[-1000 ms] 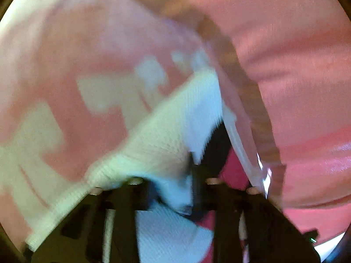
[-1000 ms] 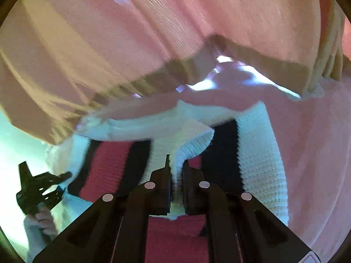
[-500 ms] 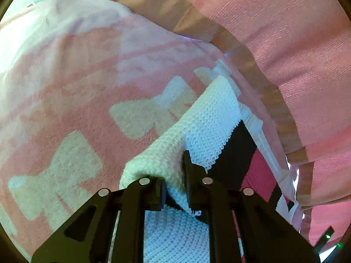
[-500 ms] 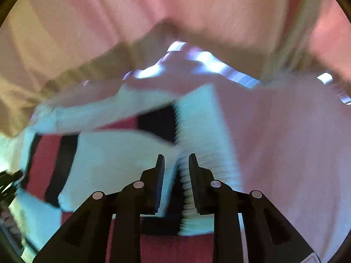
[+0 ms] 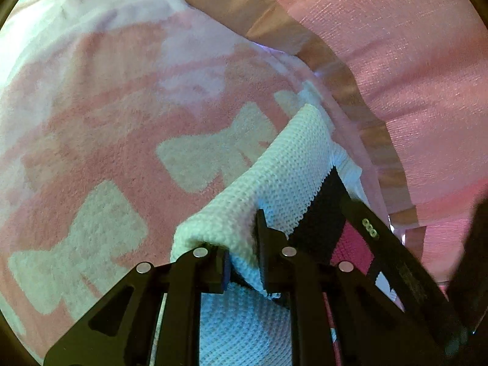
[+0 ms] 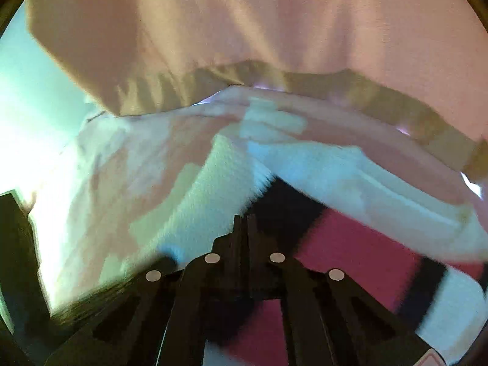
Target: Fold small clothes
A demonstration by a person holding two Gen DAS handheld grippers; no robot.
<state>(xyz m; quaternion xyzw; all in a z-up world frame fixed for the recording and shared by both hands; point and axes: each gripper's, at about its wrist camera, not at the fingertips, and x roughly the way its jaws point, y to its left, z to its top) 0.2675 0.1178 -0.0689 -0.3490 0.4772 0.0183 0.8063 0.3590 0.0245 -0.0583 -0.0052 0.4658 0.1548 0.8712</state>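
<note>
My left gripper pinches the white edge of the knit garment, which lies on the pink bow blanket. My right gripper is pressed together, seemingly empty in the blur. I should keep the fold edge taut and aligned.

Open passage lies left over the flat bow-patterned blanket. A hanging pink curtain blocks the far and right sides; the knit garment fills the centre.
</note>
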